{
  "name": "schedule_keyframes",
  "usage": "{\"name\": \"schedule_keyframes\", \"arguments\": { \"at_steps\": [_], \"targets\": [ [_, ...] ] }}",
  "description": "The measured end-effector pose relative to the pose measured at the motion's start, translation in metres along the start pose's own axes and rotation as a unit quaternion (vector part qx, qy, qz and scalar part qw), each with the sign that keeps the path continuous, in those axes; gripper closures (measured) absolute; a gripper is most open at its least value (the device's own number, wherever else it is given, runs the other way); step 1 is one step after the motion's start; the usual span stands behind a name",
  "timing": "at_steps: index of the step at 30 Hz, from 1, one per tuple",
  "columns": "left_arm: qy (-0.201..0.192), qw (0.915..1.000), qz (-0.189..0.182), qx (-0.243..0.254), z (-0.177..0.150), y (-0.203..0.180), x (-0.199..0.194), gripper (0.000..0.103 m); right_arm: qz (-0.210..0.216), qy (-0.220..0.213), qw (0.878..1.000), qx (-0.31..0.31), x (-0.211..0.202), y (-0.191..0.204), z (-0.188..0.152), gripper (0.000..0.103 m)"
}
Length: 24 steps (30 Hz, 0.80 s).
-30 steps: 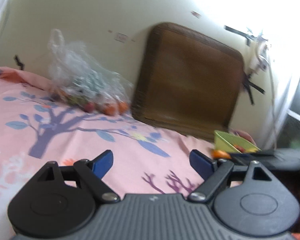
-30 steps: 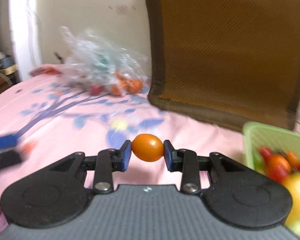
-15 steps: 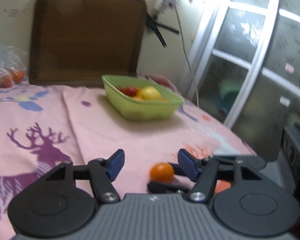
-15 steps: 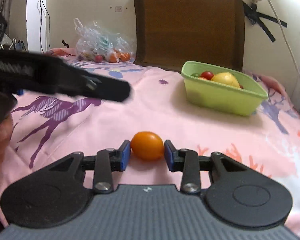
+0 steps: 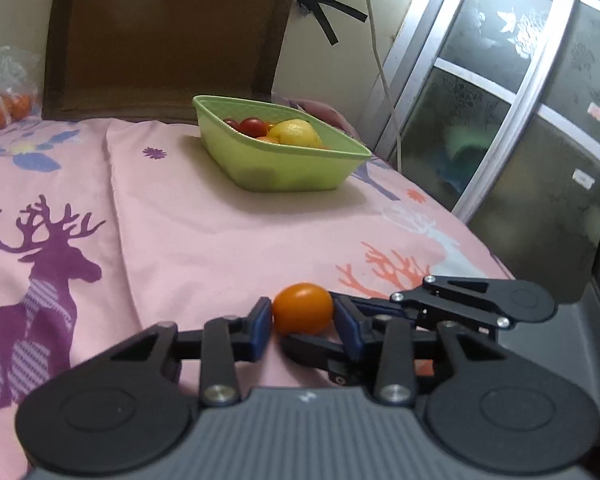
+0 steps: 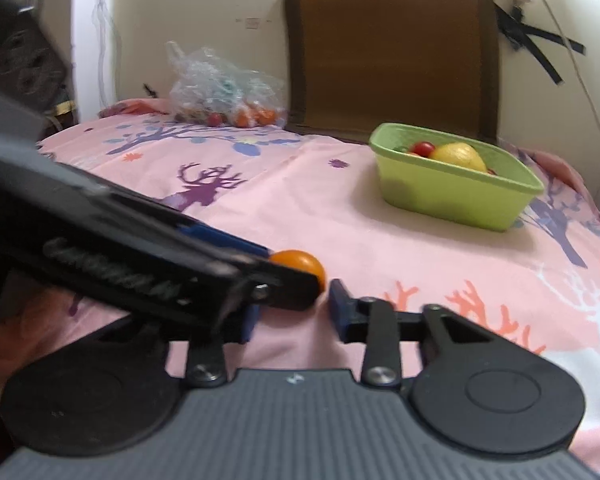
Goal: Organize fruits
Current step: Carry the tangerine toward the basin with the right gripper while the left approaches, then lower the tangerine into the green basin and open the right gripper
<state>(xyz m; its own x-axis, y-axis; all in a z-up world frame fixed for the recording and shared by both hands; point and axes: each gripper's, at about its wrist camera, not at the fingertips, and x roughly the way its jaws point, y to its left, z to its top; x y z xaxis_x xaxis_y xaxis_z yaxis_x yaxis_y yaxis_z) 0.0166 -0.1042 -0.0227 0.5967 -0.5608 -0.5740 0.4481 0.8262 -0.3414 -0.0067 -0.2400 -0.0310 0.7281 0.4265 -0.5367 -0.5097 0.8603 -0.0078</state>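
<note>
Left wrist view. Left gripper low over a pink deer-print bedsheet, jaws closing, narrow, both blue pads touching the sides of a small orange fruit. Fruit held just above the sheet, near the front edge of the bed. Crossing in from the right, the right gripper's black fingers, one passing beneath the fruit. Farther back on the sheet, well apart from the fruit, a green plastic basket with a lemon and red cherry tomatoes inside. Behind it a brown cushion leaning on the wall; at the far left edge a clear plastic bag of fruit; to the right a frosted glass door.

Right wrist view. Right gripper narrow as well, jaws closing, same fruit at its tips. Right pad just beside the fruit, left pad hidden by the left gripper slanting in from the left, blurred; impossible to tell whether these pads press. Basket back right, bag back left by the cushion.
</note>
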Motion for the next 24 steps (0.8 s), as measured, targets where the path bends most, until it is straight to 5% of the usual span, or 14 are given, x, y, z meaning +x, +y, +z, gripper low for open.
{"name": "schedule_keyframes", "arguments": {
  "at_steps": [7,17,20,24],
  "targets": [
    [-0.032,0.9991,0.012,0.025,0.025,-0.008,-0.008,0.068,-0.008,-0.027,1.0,-0.01,-0.002,-0.002,0.006,0.07],
    [-0.063,0.9963,0.016,0.057,0.127,-0.006,0.047,0.067,-0.071,-0.113,0.991,-0.014,0.021,-0.048,0.058,0.07],
    [-0.051,0.9975,0.028,0.041,0.15,0.007,0.078,0.049,-0.082,-0.117,0.99,0.0,0.043,-0.072,0.077,0.069],
    [-0.048,0.9972,0.054,0.015,0.162,0.023,0.098,0.046,-0.133,-0.12,0.984,0.006,0.08,-0.094,0.087,0.057]
  ]
}}
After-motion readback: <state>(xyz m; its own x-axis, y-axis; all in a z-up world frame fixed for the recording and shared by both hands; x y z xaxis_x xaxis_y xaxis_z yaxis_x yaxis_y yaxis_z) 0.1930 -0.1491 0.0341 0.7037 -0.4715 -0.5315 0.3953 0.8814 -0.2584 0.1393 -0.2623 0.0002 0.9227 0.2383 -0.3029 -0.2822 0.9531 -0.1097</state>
